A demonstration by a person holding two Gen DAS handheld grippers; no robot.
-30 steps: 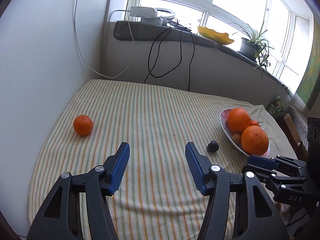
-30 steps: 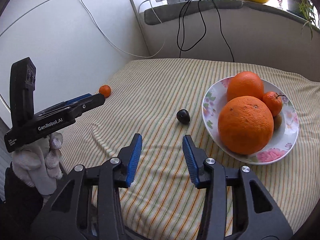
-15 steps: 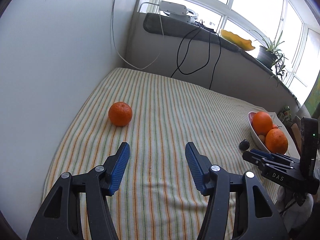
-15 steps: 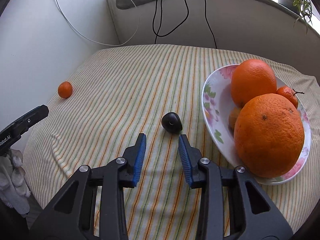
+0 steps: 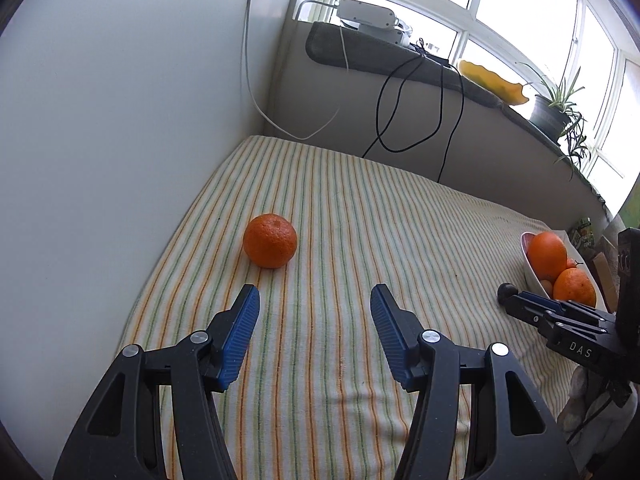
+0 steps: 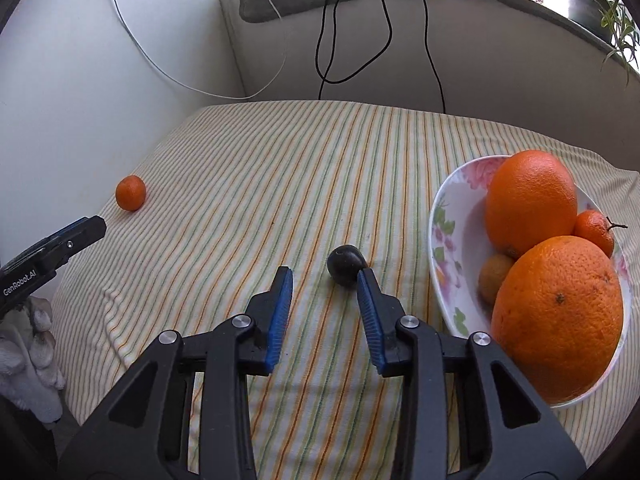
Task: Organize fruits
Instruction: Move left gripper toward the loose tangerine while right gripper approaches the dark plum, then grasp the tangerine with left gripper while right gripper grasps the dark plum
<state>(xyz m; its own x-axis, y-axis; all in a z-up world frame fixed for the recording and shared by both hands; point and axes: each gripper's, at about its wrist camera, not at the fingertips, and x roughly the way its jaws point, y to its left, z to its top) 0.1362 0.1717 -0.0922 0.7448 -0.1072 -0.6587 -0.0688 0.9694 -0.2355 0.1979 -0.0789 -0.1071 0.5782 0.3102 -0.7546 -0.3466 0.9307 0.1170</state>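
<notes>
A small orange mandarin lies on the striped cloth near the left wall; it also shows in the right wrist view. My left gripper is open and empty, just short of it. A small dark fruit lies on the cloth left of a floral bowl. The bowl holds two big oranges and smaller fruits. My right gripper is open, its right fingertip right beside the dark fruit. In the left wrist view the dark fruit sits at the right gripper's tip, by the bowl.
A white wall borders the table's left side. Black and white cables hang down the low back wall. The sill above holds a yellow dish and a potted plant. The cloth drops off at the near edge.
My left gripper has swung left and closer to the mandarin. My right gripper has moved forward to the dark fruit and opened a little wider.
</notes>
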